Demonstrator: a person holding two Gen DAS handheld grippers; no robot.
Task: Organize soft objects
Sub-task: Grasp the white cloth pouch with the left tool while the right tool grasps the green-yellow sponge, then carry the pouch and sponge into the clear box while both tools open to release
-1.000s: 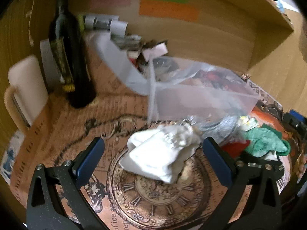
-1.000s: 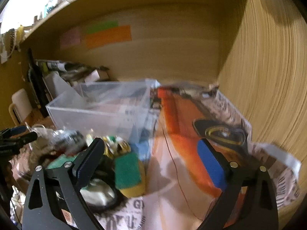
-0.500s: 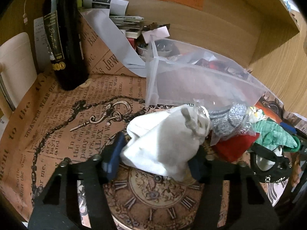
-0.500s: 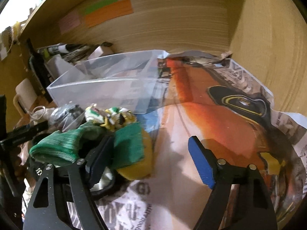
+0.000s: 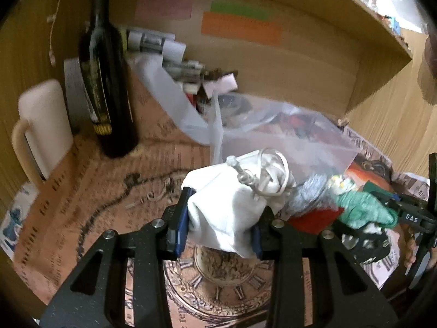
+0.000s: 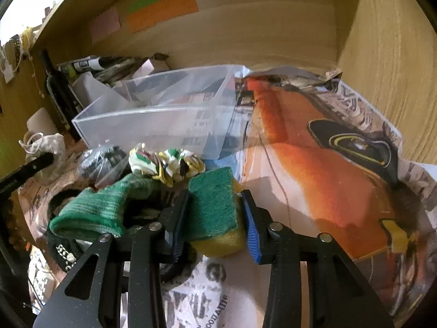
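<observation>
Half a second ago the left gripper (image 5: 220, 229) was just closing round the white drawstring pouch (image 5: 235, 205); now its blue pads pinch the pouch's lower part and it appears lifted off the printed paper covering the bench (image 5: 90, 191) — the clock motif shows beneath it; the right gripper (image 6: 215, 224), a second ago wide apart and clear of everything, is now clamped on the green-and-yellow sponge (image 6: 215, 210); so both soft things look secured together, and the likely next step is a carry to the clear plastic bin (image 6: 153, 120) just behind the pile.

The pouch is limp cotton, bunched and creased, its cord looped at the neck; the sponge has a coarse green scouring face over yellow foam, squeezed slightly between the pads; just beside it lie a ribbed green sock (image 6: 101, 207), a crumpled patterned cloth (image 6: 166, 164) and a grey knit item in crinkly film (image 6: 101, 158) — all still unsorted; the bin is rigid and translucent.
</observation>
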